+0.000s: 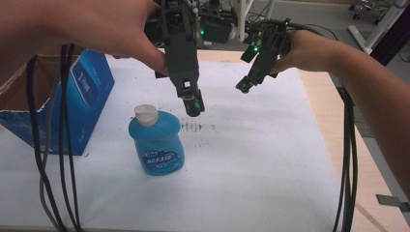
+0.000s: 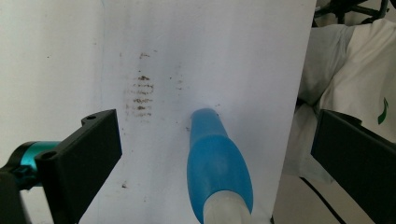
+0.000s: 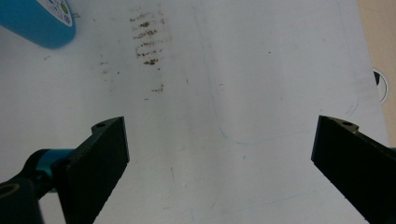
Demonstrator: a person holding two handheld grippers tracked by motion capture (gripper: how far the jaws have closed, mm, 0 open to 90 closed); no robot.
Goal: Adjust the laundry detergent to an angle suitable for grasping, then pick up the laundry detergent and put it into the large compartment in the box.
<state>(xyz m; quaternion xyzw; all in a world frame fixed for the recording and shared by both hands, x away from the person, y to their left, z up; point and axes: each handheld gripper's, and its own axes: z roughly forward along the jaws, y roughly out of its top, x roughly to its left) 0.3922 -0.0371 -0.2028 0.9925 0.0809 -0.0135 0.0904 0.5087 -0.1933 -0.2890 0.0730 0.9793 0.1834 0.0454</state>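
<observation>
The blue bottle (image 1: 156,142) stands upright on the white table (image 1: 270,183), left of centre in the high view. The step looks like a grasp: best to bring the left claw (image 1: 192,104), above it toward the middle, down squarely around the body. Its jaws gape wide, holding nothing. Farther back, upper right of centre, the right claw (image 1: 245,85) hangs equally wide and empty.

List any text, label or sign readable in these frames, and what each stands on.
None can be read for certain.
Blue bottle: white print on its front label, too blurred to read.
Blue box: pale lettering on its side, too blurred to read.
Person's white shirt: a green mark, not legible as text.
</observation>
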